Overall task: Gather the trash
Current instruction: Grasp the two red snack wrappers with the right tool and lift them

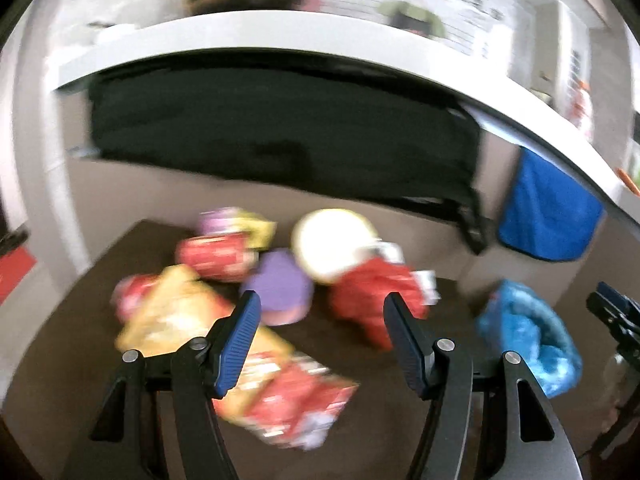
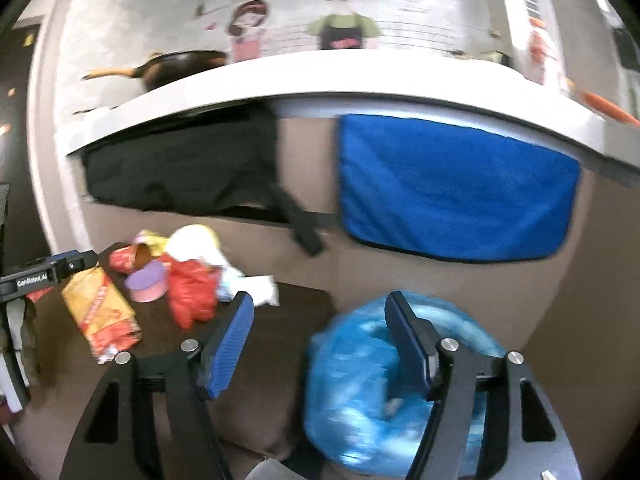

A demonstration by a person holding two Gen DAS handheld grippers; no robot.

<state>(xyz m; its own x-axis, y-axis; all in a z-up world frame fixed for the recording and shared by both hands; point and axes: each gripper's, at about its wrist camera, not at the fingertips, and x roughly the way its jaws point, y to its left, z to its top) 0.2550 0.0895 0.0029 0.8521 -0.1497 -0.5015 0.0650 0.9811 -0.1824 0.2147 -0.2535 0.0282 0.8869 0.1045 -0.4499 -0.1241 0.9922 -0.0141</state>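
Trash lies on a dark brown table (image 1: pixel 100 280): a yellow-red snack bag (image 1: pixel 224 344), a purple cup (image 1: pixel 280 288), a red wrapper (image 1: pixel 372 300), a red can (image 1: pixel 216 258) and a white-yellow round lid (image 1: pixel 336 240). My left gripper (image 1: pixel 320 312) is open and empty above the pile. A blue trash bag (image 2: pixel 384 392) stands open at the table's right. My right gripper (image 2: pixel 320 312) is open and empty over the bag's left rim. The snack bag (image 2: pixel 100 312), purple cup (image 2: pixel 146 282) and red wrapper (image 2: pixel 192 292) show left in the right wrist view.
A white counter (image 2: pixel 320 76) runs behind, with a black cloth (image 2: pixel 184 168) and a blue cloth (image 2: pixel 452 188) hanging from it. A pan (image 2: pixel 176 64) sits on the counter. The left gripper's body (image 2: pixel 44 272) shows at the left edge.
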